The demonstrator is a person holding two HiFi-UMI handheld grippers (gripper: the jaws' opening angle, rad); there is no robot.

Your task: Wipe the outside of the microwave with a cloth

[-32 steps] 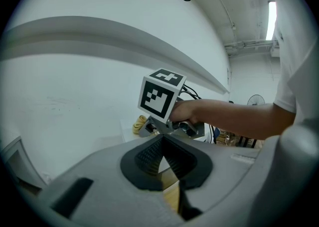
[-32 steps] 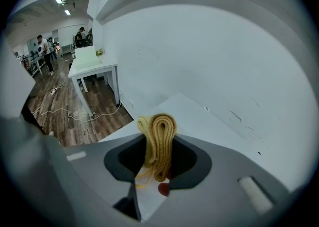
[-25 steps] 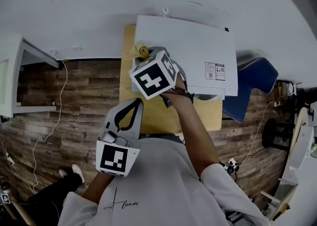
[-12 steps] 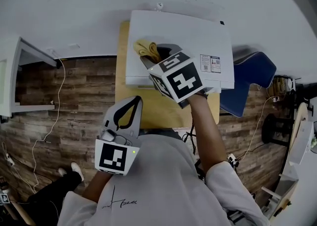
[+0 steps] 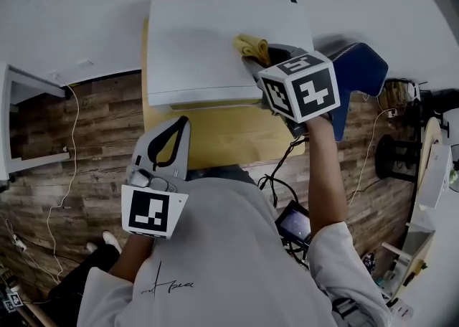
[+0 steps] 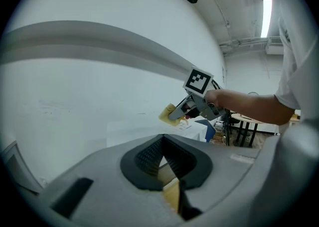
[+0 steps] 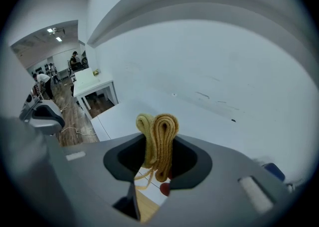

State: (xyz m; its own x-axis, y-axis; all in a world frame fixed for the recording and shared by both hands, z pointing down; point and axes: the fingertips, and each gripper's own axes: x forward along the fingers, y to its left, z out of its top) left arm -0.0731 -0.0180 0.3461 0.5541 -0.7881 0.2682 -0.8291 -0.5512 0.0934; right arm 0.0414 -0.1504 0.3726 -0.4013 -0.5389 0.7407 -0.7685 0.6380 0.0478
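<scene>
The white microwave [image 5: 204, 46] stands on a small wooden table [image 5: 215, 135] against the wall. A folded yellow cloth [image 5: 251, 46] lies pressed on the right part of its top, and my right gripper [image 5: 257, 60] is shut on it. In the right gripper view the cloth [image 7: 159, 139] bulges out between the jaws of the right gripper [image 7: 157, 159] above the microwave top [image 7: 124, 114]. My left gripper [image 5: 178, 126] hangs back over the table's front edge, shut and holding nothing. From the left gripper [image 6: 163, 164] I see the cloth [image 6: 167, 113] and the microwave [image 6: 139, 129].
A blue chair [image 5: 358, 74] stands right of the table. A white desk [image 5: 21, 110] sits at the far left, and cables [image 5: 61, 175] trail over the wooden floor. A black stool [image 5: 394, 164] is at the right. A white wall lies behind the microwave.
My right gripper has slid the cloth across the microwave top from its left side to its right side. The left gripper has stayed where it was.
</scene>
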